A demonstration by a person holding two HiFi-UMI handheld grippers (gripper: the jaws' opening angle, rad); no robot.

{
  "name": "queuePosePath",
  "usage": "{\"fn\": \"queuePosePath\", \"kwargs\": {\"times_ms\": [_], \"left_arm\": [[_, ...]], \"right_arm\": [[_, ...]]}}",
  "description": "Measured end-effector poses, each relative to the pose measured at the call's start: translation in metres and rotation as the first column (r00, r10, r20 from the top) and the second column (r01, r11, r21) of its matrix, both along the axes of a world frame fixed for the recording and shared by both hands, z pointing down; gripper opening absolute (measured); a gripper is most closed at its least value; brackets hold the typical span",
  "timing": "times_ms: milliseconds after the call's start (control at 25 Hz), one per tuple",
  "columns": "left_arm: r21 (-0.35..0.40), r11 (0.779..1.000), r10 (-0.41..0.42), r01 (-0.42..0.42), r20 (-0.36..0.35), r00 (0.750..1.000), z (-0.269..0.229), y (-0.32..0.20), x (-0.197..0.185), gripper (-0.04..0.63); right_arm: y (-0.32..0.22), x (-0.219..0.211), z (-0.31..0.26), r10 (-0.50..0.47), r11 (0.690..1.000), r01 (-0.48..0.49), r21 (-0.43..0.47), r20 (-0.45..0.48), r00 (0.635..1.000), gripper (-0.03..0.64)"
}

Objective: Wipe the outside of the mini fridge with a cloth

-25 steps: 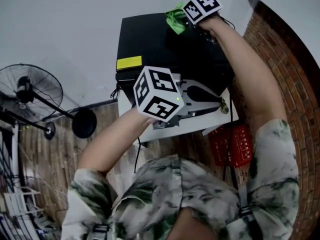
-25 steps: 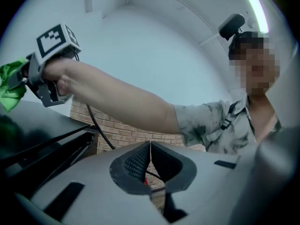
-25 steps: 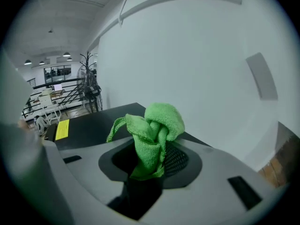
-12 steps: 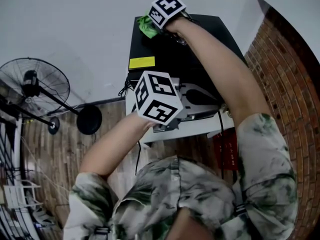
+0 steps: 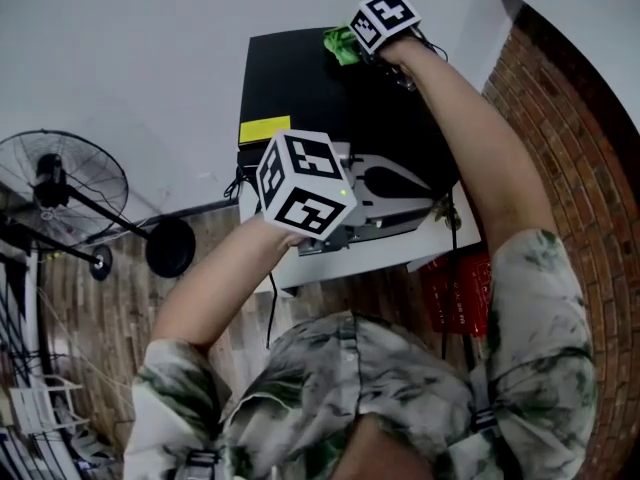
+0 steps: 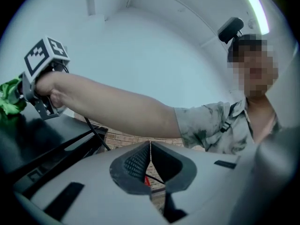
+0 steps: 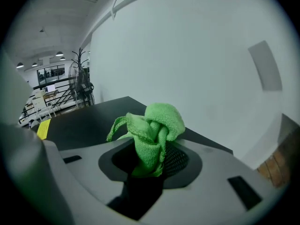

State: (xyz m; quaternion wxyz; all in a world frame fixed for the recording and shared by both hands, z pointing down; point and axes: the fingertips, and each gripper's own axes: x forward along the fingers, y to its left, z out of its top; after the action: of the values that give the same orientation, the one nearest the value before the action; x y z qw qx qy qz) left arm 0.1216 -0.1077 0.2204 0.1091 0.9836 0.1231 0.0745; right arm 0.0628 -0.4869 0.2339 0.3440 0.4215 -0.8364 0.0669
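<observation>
The black mini fridge [image 5: 300,88] stands against the white wall, seen from above in the head view. My right gripper [image 5: 352,48] is at the far edge of its top, shut on a bunched green cloth [image 5: 340,44] that rests on the black surface. The right gripper view shows the cloth [image 7: 152,130] pinched between my right gripper's [image 7: 150,165] jaws above the fridge top [image 7: 89,121]. My left gripper [image 5: 425,196] hovers over the fridge's near side. Its jaws [image 6: 150,158] are shut on nothing. It looks at the right gripper's cube [image 6: 44,55] and the cloth [image 6: 10,97].
A yellow label [image 5: 264,129] sits on the fridge's near left corner. The fridge stands on a white stand [image 5: 370,253]. A standing fan [image 5: 70,183] is on the floor to the left, a red crate [image 5: 460,293] below right, and a brick wall [image 5: 570,118] on the right.
My right gripper carried the cloth left along the far edge of the fridge top, then back to the right. The left gripper stayed about where it was.
</observation>
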Motion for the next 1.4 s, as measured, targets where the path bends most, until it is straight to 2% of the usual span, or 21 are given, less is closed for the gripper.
{"fn": "queuePosePath", "kwargs": {"times_ms": [360,480,600,840,1080,1400], "left_arm": [[-0.021,1.0,0.021,-0.021,-0.014,1.0,-0.004,-0.006,0.007,0.028],[-0.018,1.0,0.023,-0.023,-0.016,1.0,-0.003,-0.007,0.009,0.028],[-0.022,0.999,0.023,-0.023,-0.015,1.0,-0.001,-0.008,0.009,0.028],[-0.017,1.0,0.017,-0.017,-0.016,1.0,-0.003,-0.011,0.006,0.028],[-0.027,1.0,-0.002,0.001,-0.018,1.0,-0.002,-0.015,-0.006,0.028],[-0.037,0.998,-0.044,0.044,-0.013,0.999,0.0,-0.016,-0.033,0.028]], "right_arm": [[-0.008,0.137,-0.003,0.203,0.979,-0.202,0.005,-0.038,0.979,0.15],[-0.007,0.165,-0.003,0.247,0.969,-0.247,0.015,-0.065,0.967,0.15],[-0.005,0.172,-0.007,0.262,0.965,-0.26,0.034,-0.091,0.961,0.15],[-0.012,0.129,-0.026,0.198,0.979,-0.196,0.056,-0.037,0.979,0.15],[-0.022,0.028,-0.033,0.055,0.996,-0.056,0.069,0.01,0.998,0.15],[-0.034,-0.096,-0.021,-0.1,0.993,0.1,0.063,-0.011,0.995,0.15]]}}
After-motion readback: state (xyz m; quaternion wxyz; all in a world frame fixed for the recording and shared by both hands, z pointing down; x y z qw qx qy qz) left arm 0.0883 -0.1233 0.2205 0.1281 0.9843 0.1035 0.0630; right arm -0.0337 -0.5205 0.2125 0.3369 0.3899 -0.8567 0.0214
